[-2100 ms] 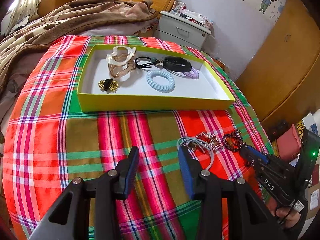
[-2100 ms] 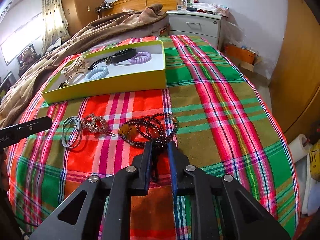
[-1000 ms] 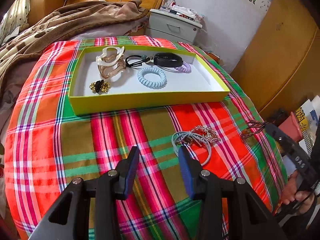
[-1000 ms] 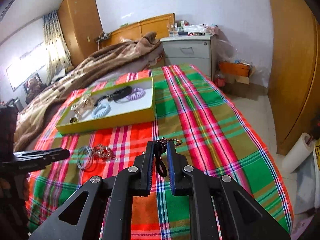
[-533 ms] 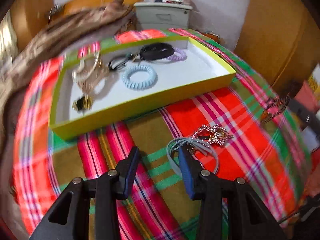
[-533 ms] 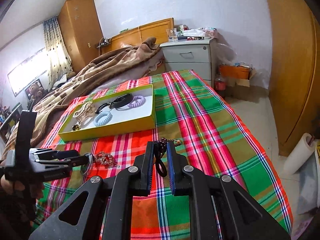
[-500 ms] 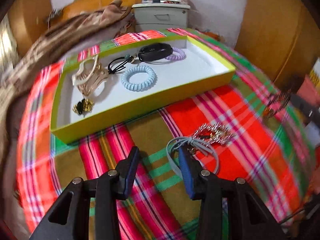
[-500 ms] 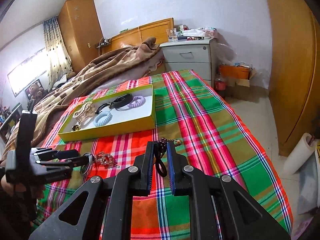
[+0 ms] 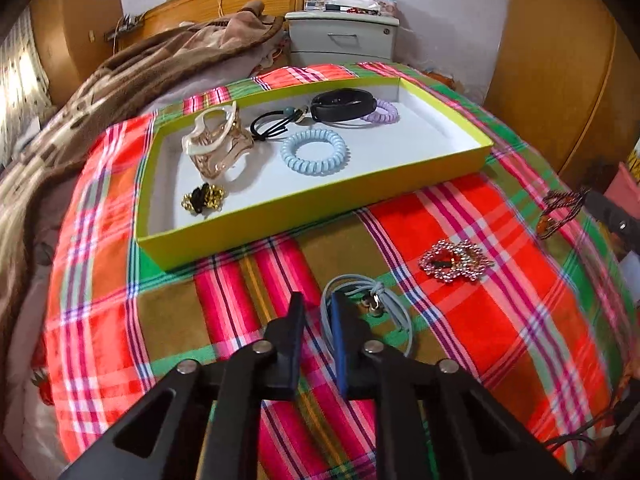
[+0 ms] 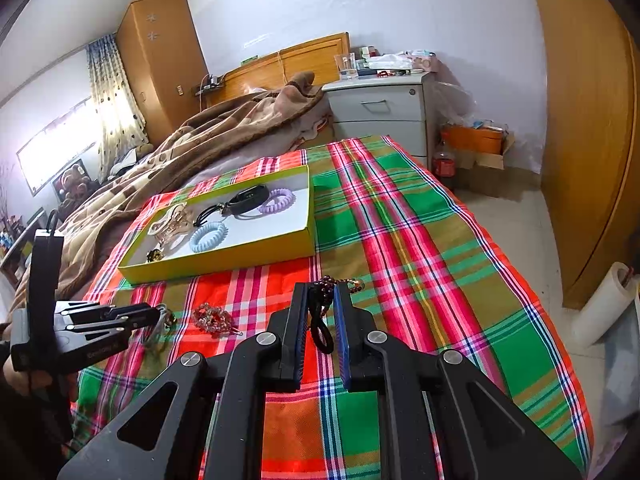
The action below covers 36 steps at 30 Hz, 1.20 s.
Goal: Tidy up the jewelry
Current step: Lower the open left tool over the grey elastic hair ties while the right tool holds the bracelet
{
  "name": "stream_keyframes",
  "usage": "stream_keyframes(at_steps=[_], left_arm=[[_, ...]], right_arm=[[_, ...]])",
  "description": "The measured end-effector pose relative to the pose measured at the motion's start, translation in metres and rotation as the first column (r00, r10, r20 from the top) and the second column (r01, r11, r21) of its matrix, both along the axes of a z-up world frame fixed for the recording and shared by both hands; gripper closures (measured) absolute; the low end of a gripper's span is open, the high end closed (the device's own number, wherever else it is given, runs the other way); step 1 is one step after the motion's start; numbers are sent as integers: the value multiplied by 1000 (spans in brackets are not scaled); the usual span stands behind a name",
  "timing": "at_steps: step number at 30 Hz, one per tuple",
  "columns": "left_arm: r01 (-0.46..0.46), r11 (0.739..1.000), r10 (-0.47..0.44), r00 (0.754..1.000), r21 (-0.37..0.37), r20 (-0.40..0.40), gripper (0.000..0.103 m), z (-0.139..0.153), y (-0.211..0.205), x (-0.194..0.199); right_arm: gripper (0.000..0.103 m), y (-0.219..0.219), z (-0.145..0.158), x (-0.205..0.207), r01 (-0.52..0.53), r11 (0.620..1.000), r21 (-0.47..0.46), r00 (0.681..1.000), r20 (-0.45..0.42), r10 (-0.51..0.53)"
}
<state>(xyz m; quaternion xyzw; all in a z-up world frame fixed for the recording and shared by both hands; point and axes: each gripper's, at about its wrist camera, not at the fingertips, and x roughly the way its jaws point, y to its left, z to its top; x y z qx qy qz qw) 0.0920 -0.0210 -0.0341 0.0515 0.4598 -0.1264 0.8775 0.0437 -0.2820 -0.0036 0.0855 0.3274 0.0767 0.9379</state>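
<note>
Since a second ago my left claw [image 9: 317, 312] has come closer to the grey hair tie [image 9: 366, 312] and its jaws, wide then, are closing now; the left side of the tie's loop passes between the two pads, but I cannot tell if they press it already. The tie lies on the plaid bedcover [image 9: 500, 320], with its small knot and metal charm just right of the claw tip. My right claw [image 10: 321, 300] has not changed: it stays clenched on the dark beaded bracelet [image 10: 320, 292], lifted above the bed, and a loop of beads hangs down between the fingers while a few gold beads stick out at the top right. In the right wrist view I see the left claw low at the left, held by a hand [image 10: 24, 376], and its tip is at the grey tie. Just beyond the tie, to its right, the rhinestone hair clip [image 9: 454, 261] lies flat on the cover, apart from the tie. Farther on stands the yellow-green tray [image 9: 320, 206], and it holds a gold and black clip [image 9: 203, 197], a clear claw clip [image 9: 218, 142], a blue coil tie [image 9: 313, 151], a black elastic [image 9: 272, 124], a black band [image 9: 344, 105] and a purple coil tie [image 9: 384, 112]. Behind the tray are a brown blanket [image 9: 120, 80] and a grey nightstand [image 9: 344, 38].
</note>
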Motion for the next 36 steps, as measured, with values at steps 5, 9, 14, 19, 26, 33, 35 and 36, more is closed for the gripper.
stream_keyframes(at_steps=[5,9,14,19,26,33,35,36], left_arm=[[-4,997,5,1000,-75,6,95,6,10,-7],[-11,992,14,1000,-123,19,95,11,19,-13],[-31,985,35,999,-170,17,95,14,28,-16],[-24,982,24,1000,-189,-3,91,12,31,-16],[-22,982,21,1000,-187,-7,78,10,35,-23],[-40,981,41,999,-188,2,74,14,43,-24],[-29,981,31,1000,-193,6,71,14,41,-24],[-17,980,19,1000,-200,7,69,14,39,-24]], right_arm=[[90,1,-1,0,-3,1000,0,1000,-2,3],[90,2,-1,1,-6,1000,3,1000,-1,6],[90,4,-3,2,-12,1000,3,1000,-7,12],[90,5,-3,2,-12,1000,4,1000,-8,12],[90,8,-5,3,-26,1000,10,1000,-5,26],[90,11,-8,7,-35,999,10,999,-14,35],[90,9,-7,7,-55,997,59,998,-17,56],[90,10,-7,8,-58,996,63,998,-20,59]])
